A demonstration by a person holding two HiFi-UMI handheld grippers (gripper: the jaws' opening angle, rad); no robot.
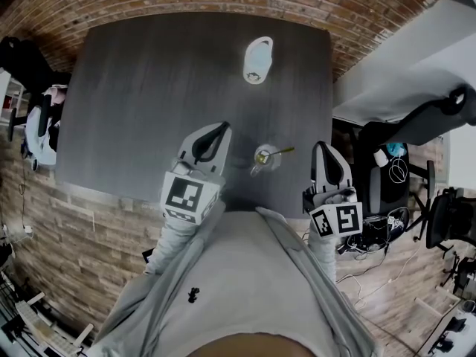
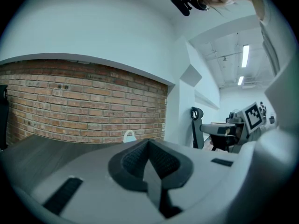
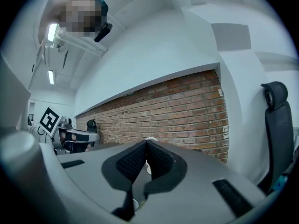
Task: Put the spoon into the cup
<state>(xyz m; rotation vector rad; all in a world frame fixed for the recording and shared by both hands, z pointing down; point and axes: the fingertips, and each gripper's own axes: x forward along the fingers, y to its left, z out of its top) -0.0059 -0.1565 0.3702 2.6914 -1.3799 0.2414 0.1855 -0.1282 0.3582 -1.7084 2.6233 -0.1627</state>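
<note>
Spoon of gold-toned metal (image 1: 281,152): already placed, by the look of it. At the near edge of the dark grey bench (image 1: 134,88), both pale grey tools, left (image 1: 220,129) and right (image 1: 321,149), are closed and empty. Between them stands the small clear glass cup (image 1: 262,163) holding it, handle leaning toward the right tool. Only the head view shows this plainly; the gripper views look past toward the red brick wall (image 2: 84,101).

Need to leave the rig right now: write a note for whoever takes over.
Left tongs: shut, empty, over the near part of the table.
Right tongs: shut, empty, right of the cup.
The cup stands between the tongs; the spoon is in it, handle leaning right.
Done: spoon in cup. Left: seemingly nothing.
A white container sits far across the table.
</note>
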